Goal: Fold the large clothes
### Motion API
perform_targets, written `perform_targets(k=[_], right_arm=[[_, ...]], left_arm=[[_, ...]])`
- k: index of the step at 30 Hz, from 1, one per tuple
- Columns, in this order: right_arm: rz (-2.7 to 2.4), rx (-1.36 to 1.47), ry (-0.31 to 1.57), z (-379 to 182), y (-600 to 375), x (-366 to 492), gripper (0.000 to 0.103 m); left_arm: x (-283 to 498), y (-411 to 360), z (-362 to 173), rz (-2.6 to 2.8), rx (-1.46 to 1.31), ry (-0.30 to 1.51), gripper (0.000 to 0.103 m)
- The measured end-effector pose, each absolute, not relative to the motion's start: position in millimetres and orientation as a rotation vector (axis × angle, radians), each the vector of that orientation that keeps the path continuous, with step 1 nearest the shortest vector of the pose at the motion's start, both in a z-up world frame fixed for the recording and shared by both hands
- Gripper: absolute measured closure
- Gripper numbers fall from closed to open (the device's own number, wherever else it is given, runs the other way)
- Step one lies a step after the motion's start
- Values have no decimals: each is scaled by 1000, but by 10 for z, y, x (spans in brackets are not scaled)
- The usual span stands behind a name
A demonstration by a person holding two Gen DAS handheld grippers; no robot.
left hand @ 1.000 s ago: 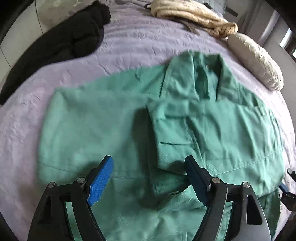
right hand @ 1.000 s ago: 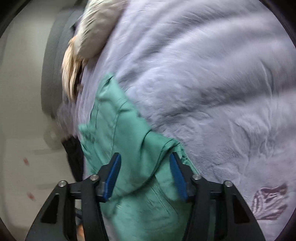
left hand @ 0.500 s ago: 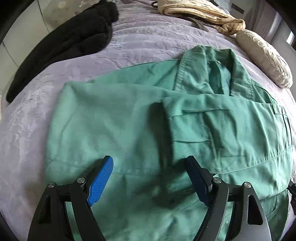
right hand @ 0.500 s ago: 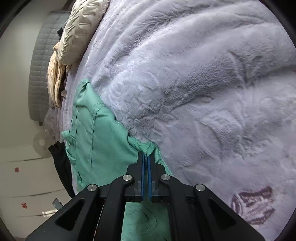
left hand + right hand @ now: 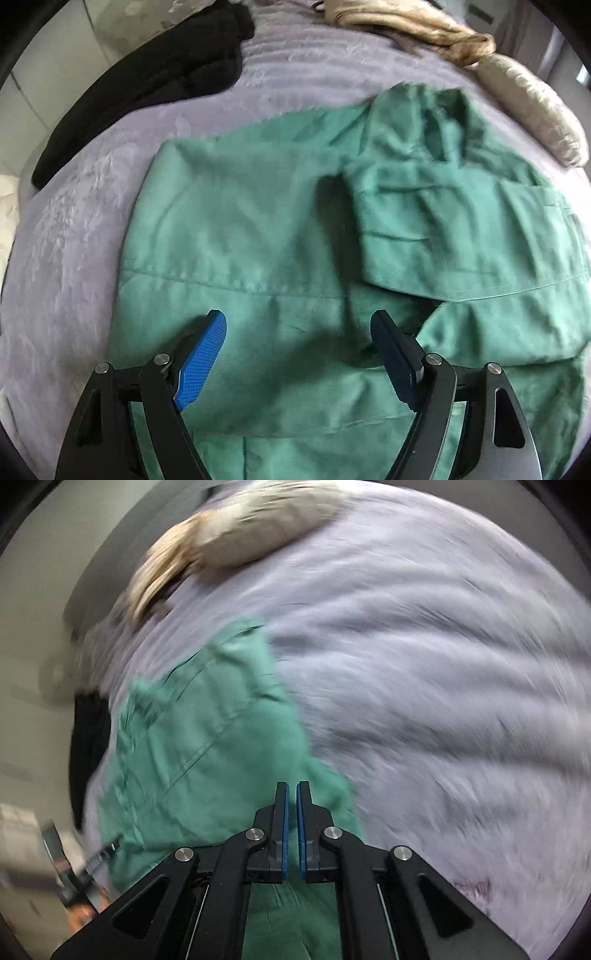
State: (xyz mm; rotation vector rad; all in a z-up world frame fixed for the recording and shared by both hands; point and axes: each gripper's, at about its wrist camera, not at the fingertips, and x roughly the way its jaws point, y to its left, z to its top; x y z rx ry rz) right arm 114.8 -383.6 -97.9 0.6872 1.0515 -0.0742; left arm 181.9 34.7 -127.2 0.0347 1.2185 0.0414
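— So, the left gripper (image 5: 297,332)?
— Spread wide above the green cotton jacket (image 5: 258,229) on the lilac fleece bedspread (image 5: 74,236), gripping nothing.
— Right gripper (image 5: 291,794)?
— Nearly closed; whether it pinches fabric, I cannot tell.

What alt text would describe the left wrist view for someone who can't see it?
A green jacket lies spread on a lilac bedspread, collar away from the camera, with the open left gripper over its lower part. A black garment and beige quilted bedding lie beyond it.
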Motion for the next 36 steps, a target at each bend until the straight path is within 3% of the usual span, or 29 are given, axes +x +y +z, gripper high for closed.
perform_targets(k=[4,7,15,20,24,36], right_arm=[[-54,560,1177,-1251,-3682,1363,100],[-26,667,1177,-1395,-3847,1324,100],[-23,680,1198,-1265,-3971,1143,97],[6,652,1196,-1182,-3897,1082,97],[27,641,1190,-1139,-3874,1043,97],[47,672,1231,-1092,-3970,833,96]], left_arm=[[1801,539,-1301,142,23,1243,22],[1697,660,-1210,160,29,1230,22],[1410,429,-922,37,-8,1166,22],[1601,166,-1127,12,-15,1180,22],[1731,252,-1372,49,-58,1217,18],[1383,545,-1101,140,35,1276,17]])
